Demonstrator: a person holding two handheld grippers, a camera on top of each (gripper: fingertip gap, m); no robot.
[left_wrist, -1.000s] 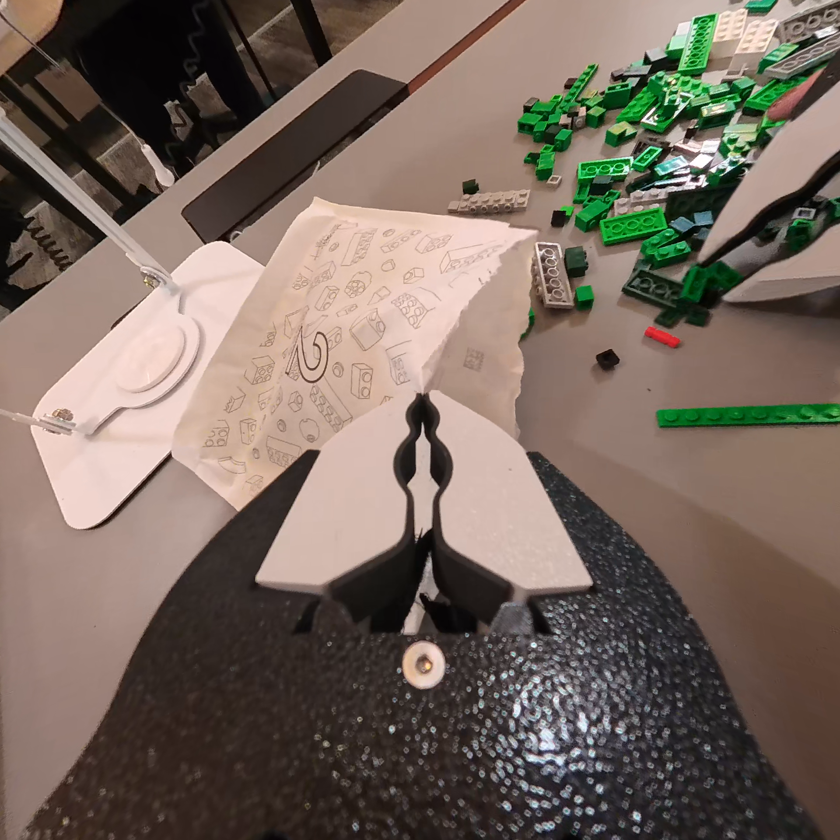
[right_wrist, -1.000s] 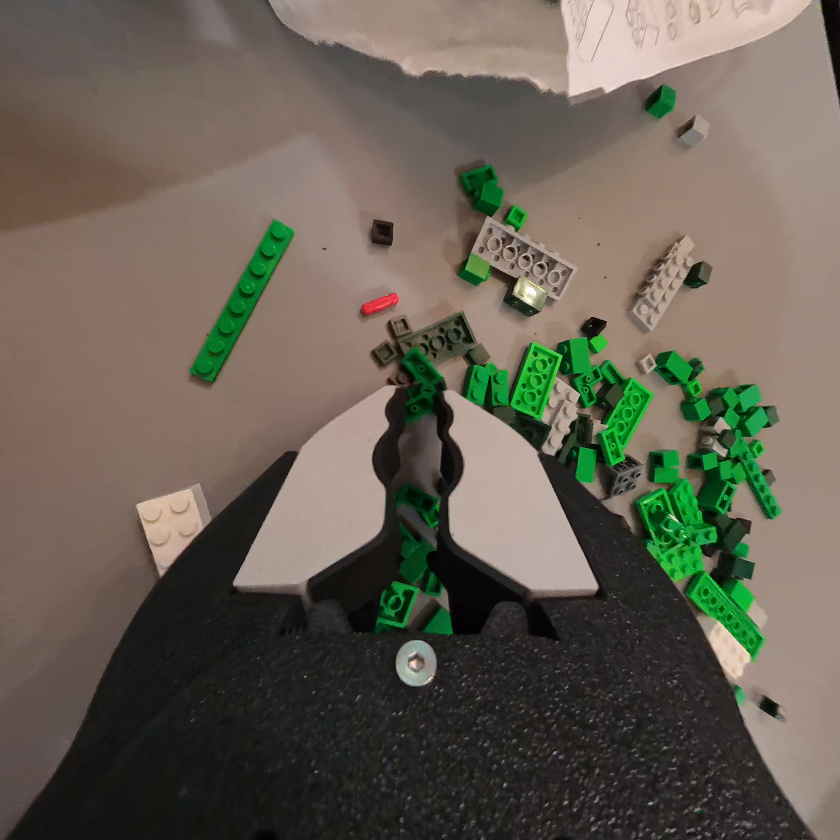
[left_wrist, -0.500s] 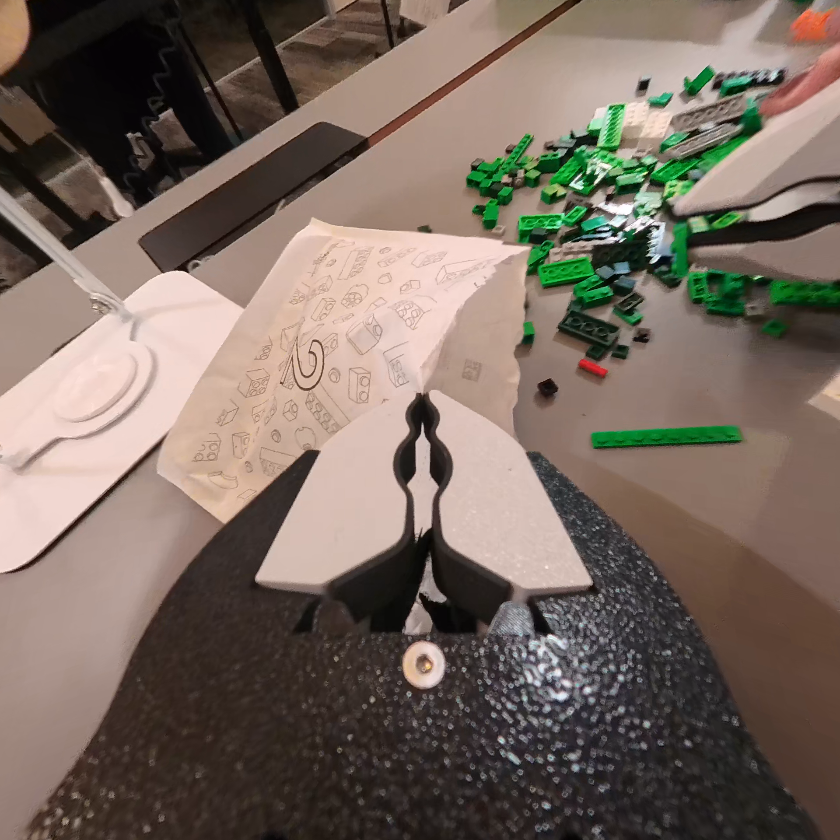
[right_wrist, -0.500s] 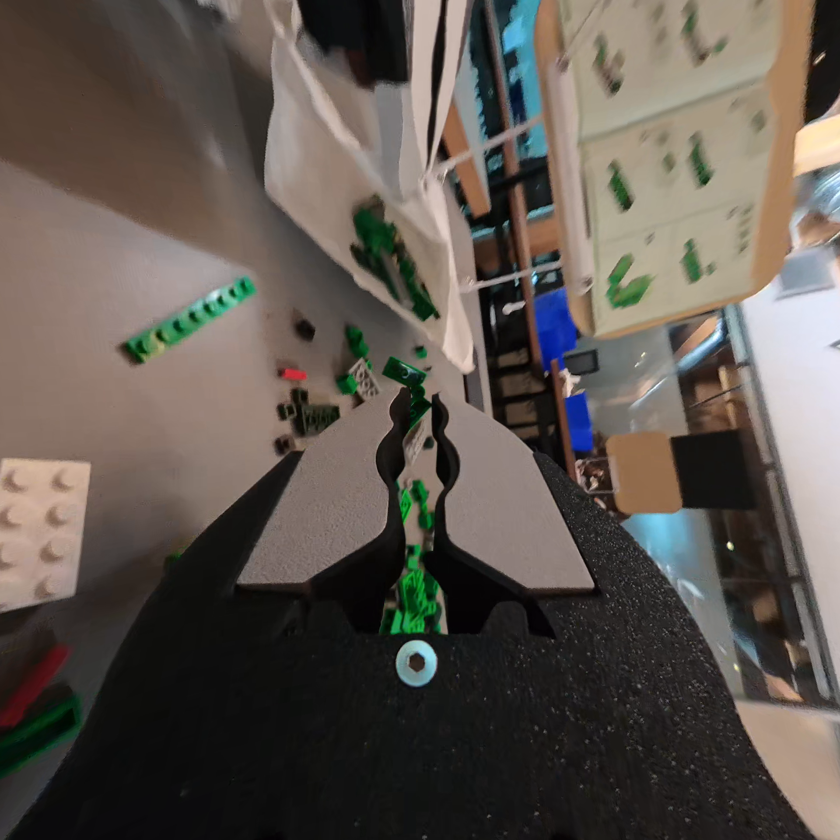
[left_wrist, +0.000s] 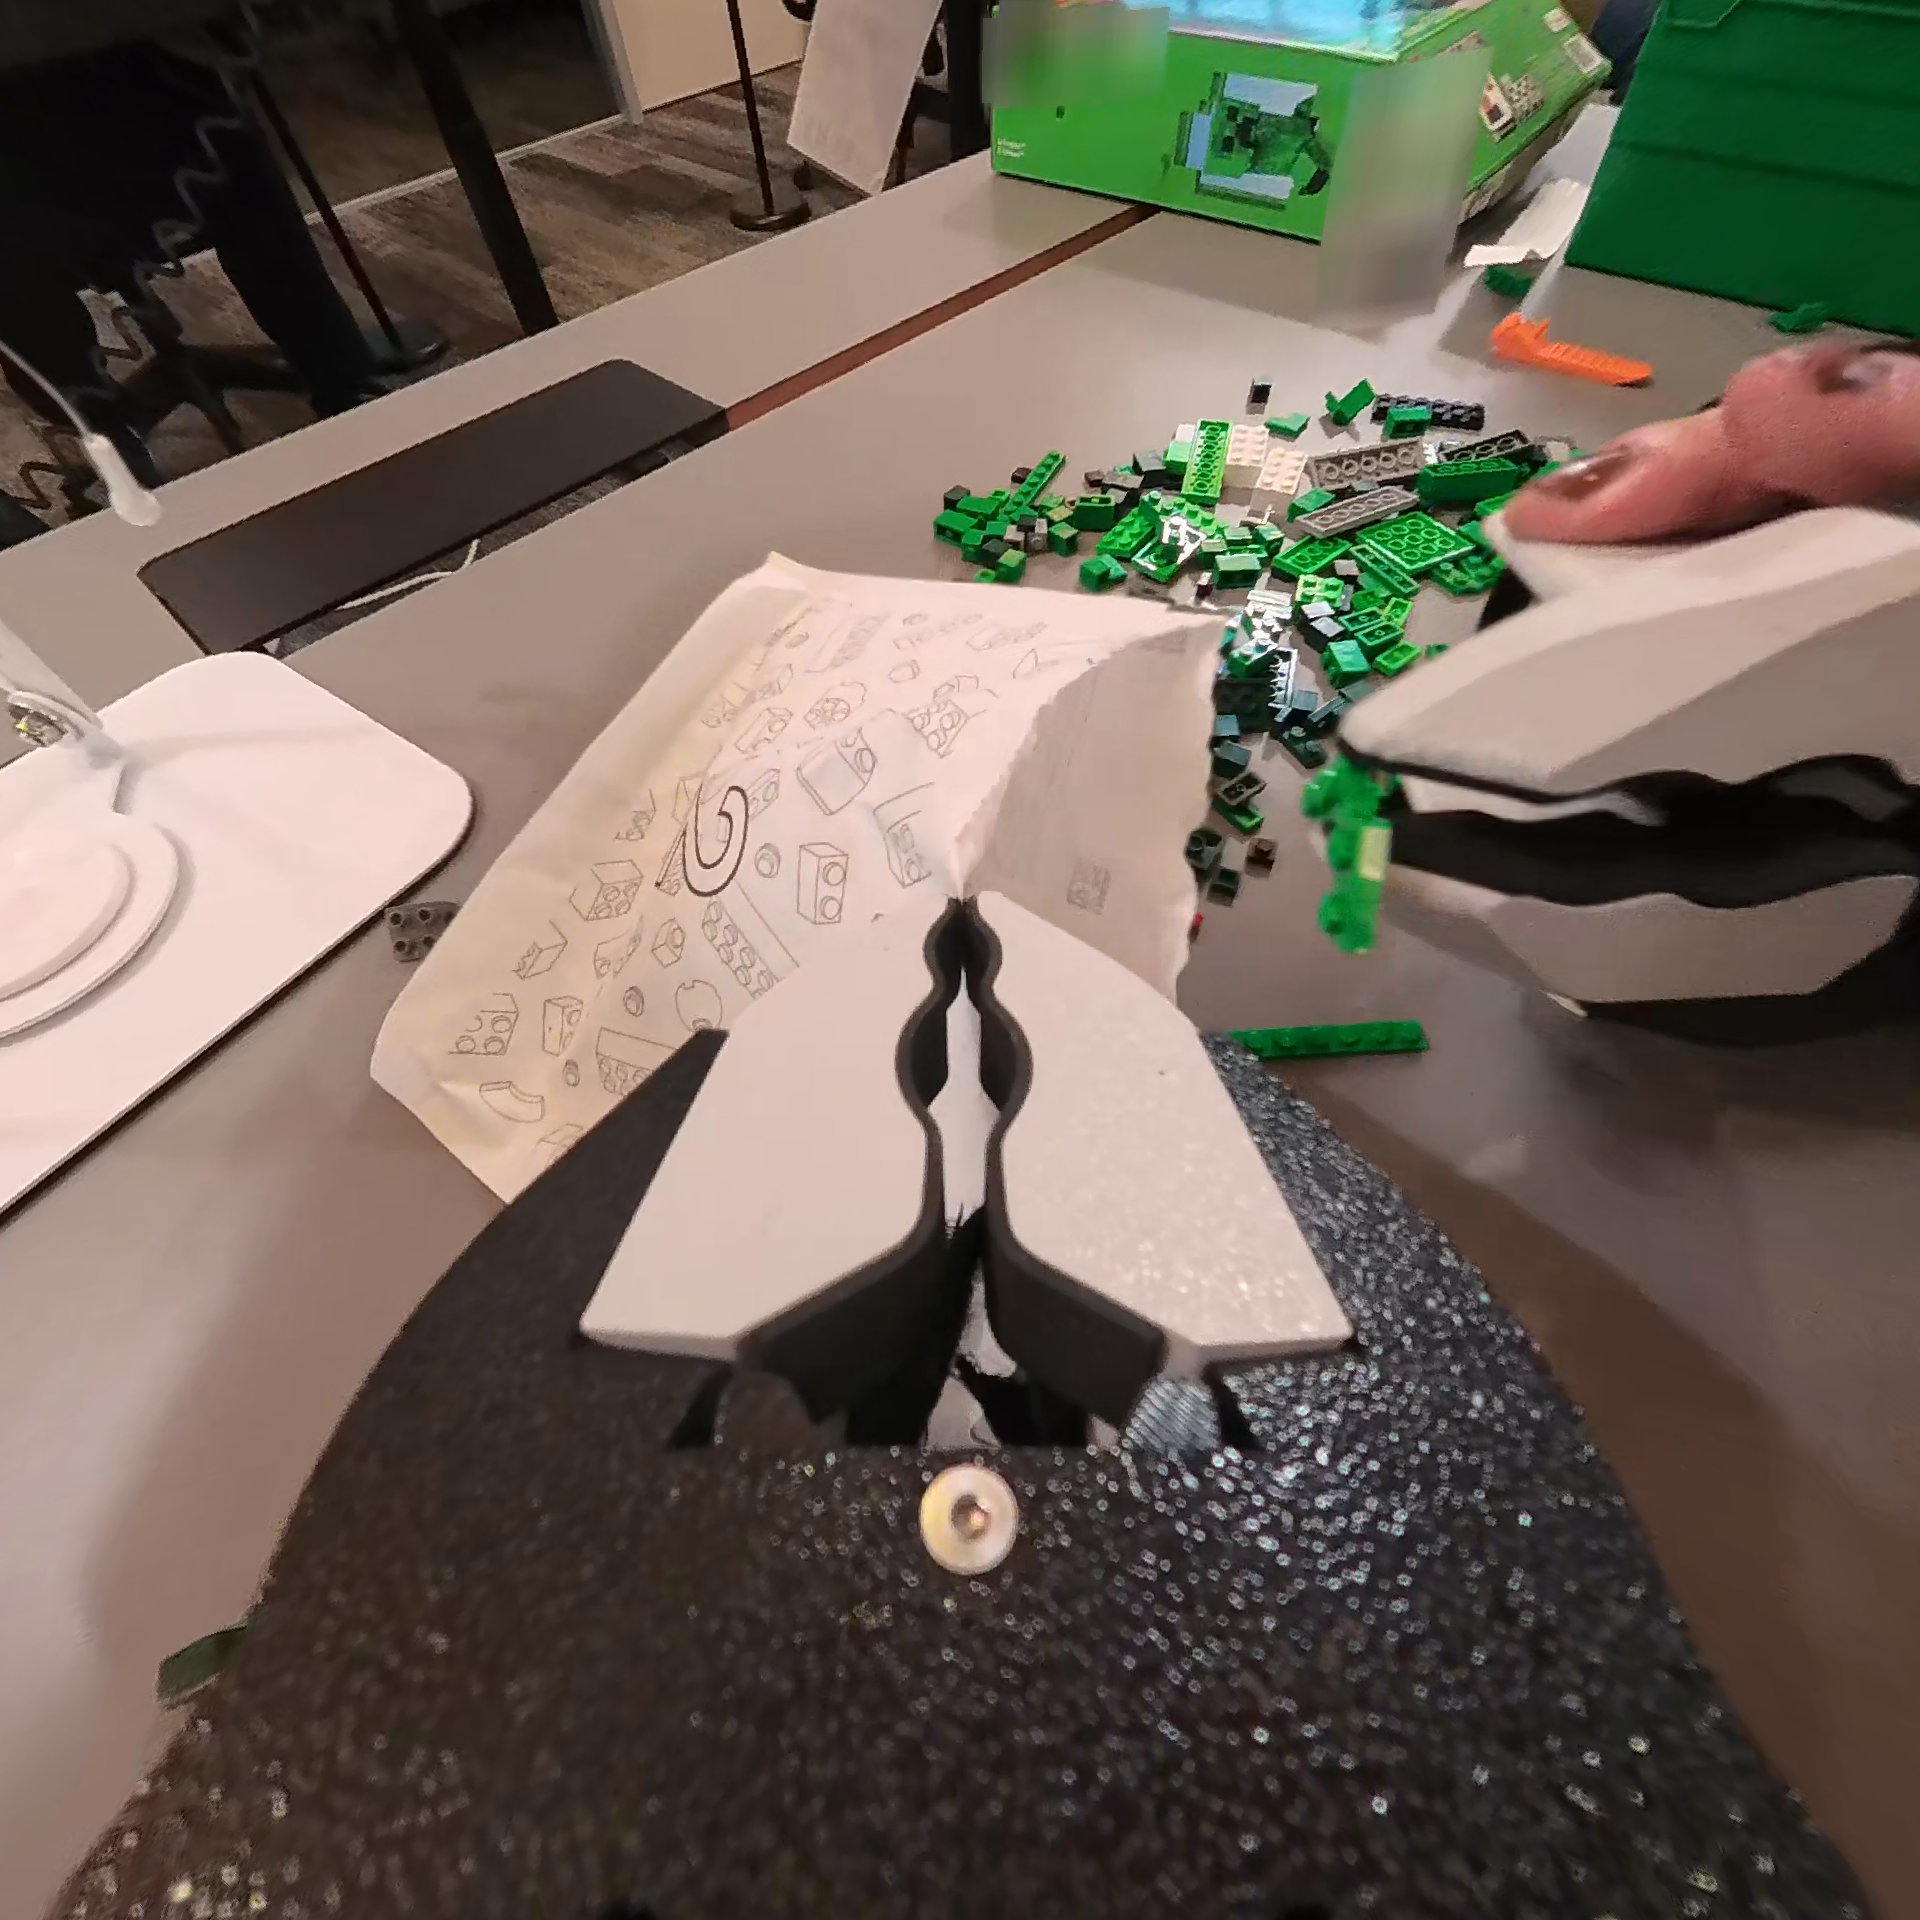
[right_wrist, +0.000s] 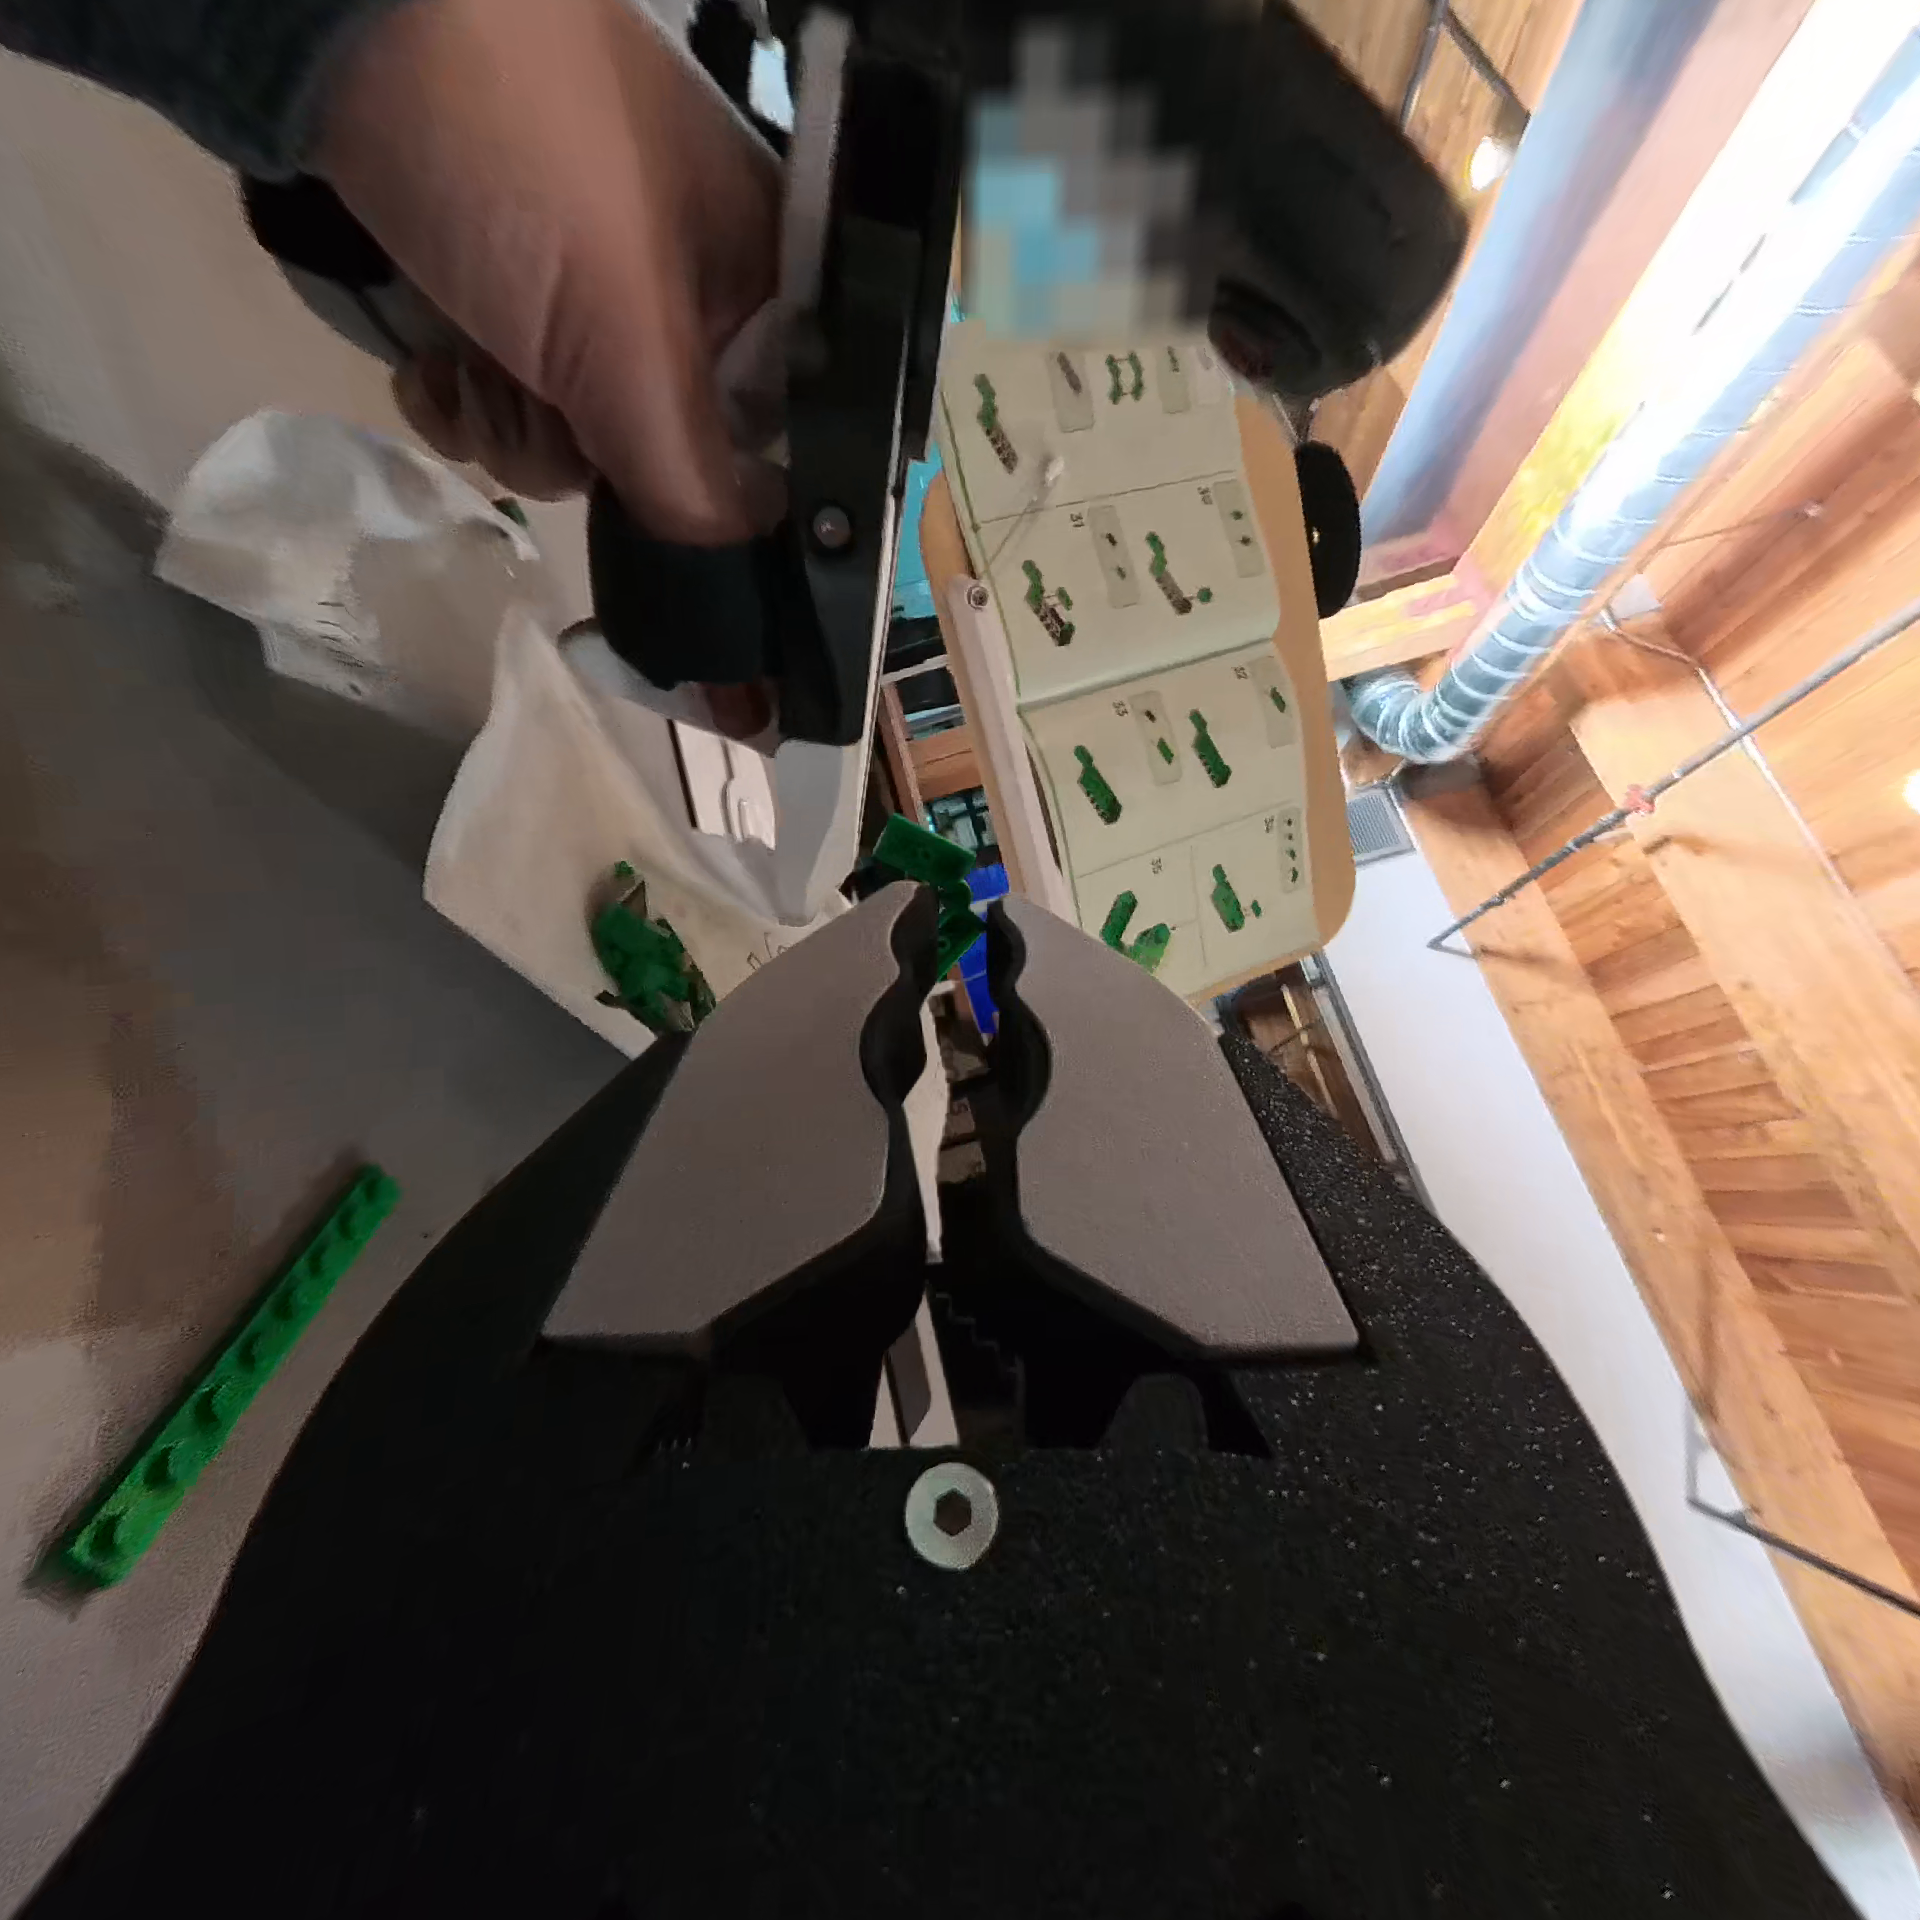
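My left gripper (left_wrist: 966, 914) is shut on the near edge of a white paper bag (left_wrist: 831, 748) printed with brick outlines, holding its mouth open toward the right. My right gripper (right_wrist: 954, 920) is shut on a clump of small green bricks (right_wrist: 951, 935). In the left wrist view the right gripper (left_wrist: 1371, 800) hovers just right of the bag's mouth, with the green bricks (left_wrist: 1351, 862) hanging from its tips. In the right wrist view the bag (right_wrist: 540, 831) has some green bricks (right_wrist: 644, 961) inside. A hand grips the left gripper's body (right_wrist: 842, 468).
A pile of green, grey and white bricks (left_wrist: 1299, 540) lies behind the bag. A long green plate (left_wrist: 1330, 1039) lies near the front. A green box (left_wrist: 1247, 125), green bin (left_wrist: 1766, 156), white stand base (left_wrist: 208, 831) and instruction booklet (right_wrist: 1143, 675) surround the work area.
My right gripper has risen from the brick pile with green bricks and swung over to the bag's mouth. My left gripper kept its hold on the bag and tilted up a little.
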